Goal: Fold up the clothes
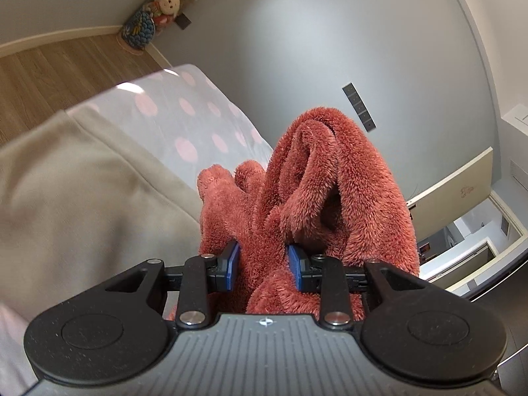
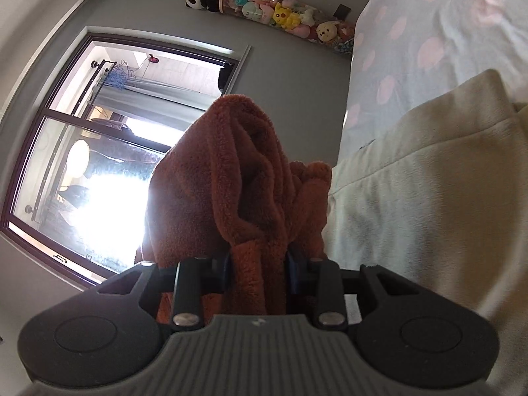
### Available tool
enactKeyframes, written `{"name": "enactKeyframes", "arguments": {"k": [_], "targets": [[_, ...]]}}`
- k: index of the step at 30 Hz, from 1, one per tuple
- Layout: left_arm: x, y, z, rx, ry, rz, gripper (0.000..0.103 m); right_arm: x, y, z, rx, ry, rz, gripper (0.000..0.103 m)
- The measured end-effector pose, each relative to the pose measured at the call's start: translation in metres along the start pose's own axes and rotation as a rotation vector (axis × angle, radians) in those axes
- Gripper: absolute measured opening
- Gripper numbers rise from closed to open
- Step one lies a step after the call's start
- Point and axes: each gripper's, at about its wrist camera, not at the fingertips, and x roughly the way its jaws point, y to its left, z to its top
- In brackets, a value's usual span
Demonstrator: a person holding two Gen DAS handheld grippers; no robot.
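A fluffy rust-red fleece garment hangs bunched in folds between both grippers, lifted off the bed. My left gripper is shut on a thick wad of it; its blue pads press the fleece from both sides. In the right wrist view the same garment rises in front of the window. My right gripper is shut on another part of it. The garment's lower part is hidden behind the gripper bodies.
A beige garment or blanket lies on the bed beside a pale sheet with pink dots; both also show in the right wrist view. A grey wall, wooden floor, a row of plush toys and a bright window surround.
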Motion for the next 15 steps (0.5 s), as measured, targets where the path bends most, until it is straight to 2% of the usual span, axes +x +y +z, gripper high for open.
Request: {"name": "enactKeyframes", "arguments": {"k": [9,15], "targets": [[0.039,0.067,0.065,-0.016,0.050,0.050,0.028,0.091,-0.010,-0.010,0.026,-0.034,-0.046,0.035],[0.059,0.092,0.086,-0.015,0.074,0.078,0.027,0.118,-0.023,-0.009,0.026,-0.065,-0.092,0.035]]}}
